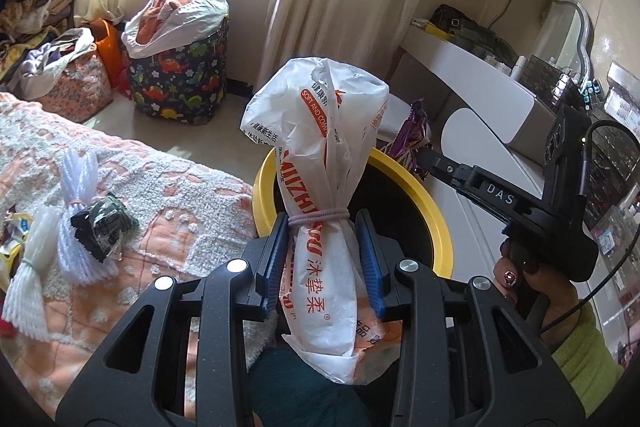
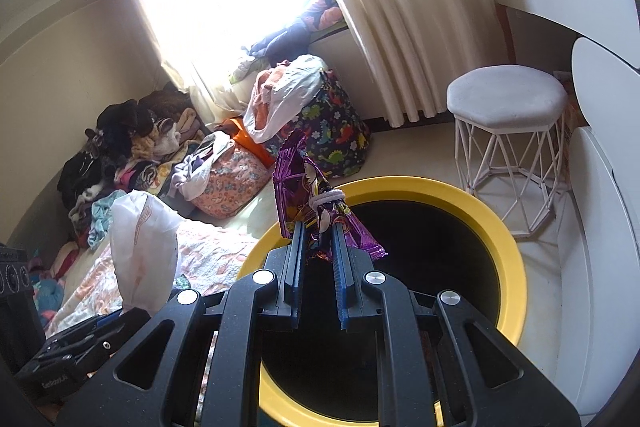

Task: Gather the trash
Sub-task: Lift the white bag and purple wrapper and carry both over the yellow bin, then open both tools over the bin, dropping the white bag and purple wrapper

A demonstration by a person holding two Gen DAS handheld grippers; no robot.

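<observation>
The yellow-rimmed bin [image 2: 516, 267] was just black inside, no contents I could make out, with the left gripper [image 1: 322, 227] clamped on a white printed wrapper [image 1: 316, 155] and the right gripper [image 2: 318, 231] pinching a purple foil wrapper [image 2: 304, 183], both held up over the rim. The dinosaur-print hamper [image 2: 340, 135] by the window was stuffed with clothes in a white bag. Only the left view showed the yarn bundles [image 1: 76, 195] on the bed, only the right one the white stool [image 2: 508, 107].

left claw [image 1: 322, 259]: black frame, blue pads, silver screws | right hand [image 1: 532, 283]: painted nails, green sleeve, black cable
</observation>
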